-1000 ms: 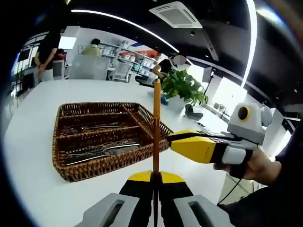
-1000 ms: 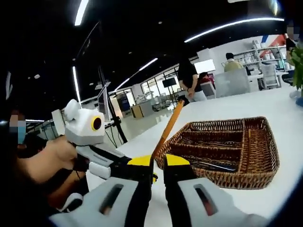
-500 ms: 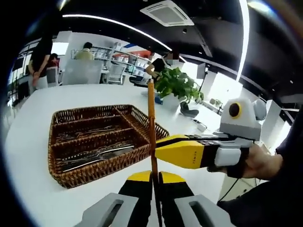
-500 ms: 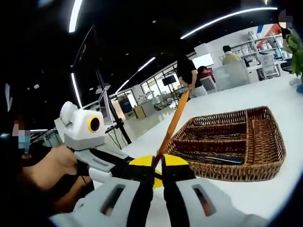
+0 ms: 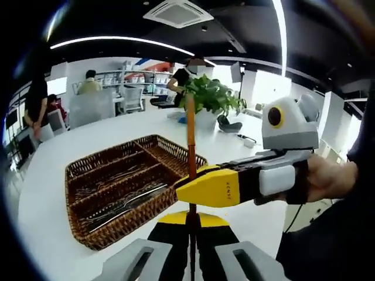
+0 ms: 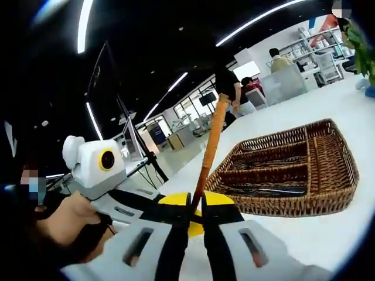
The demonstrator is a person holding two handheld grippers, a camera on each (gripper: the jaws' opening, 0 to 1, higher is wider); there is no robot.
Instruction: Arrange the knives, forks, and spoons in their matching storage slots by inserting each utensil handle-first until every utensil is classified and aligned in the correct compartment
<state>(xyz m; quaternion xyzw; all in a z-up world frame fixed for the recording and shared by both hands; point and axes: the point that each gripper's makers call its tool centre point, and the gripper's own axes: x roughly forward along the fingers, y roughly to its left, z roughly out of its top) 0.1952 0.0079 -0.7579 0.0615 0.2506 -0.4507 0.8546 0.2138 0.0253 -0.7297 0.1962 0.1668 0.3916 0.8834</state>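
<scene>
1. Two tools meet on one utensil (image 5: 190, 140): the left tool (image 5: 191, 219) is closed on its lower part, and the right tool (image 6: 195, 211) is clamped beside it.
2. Its orange wrapped handle rises at frame centre, right of the wicker tray (image 5: 88, 231) on the white desk (image 5: 41, 175).
3. Likely light, stiff and grippy; holding the wrapped part should prevent slipping.

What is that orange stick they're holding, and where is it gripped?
A thin orange utensil handle; its working end isn't visible. Both the left gripper and right gripper clamp its lower part; the rest sticks up free.
</scene>
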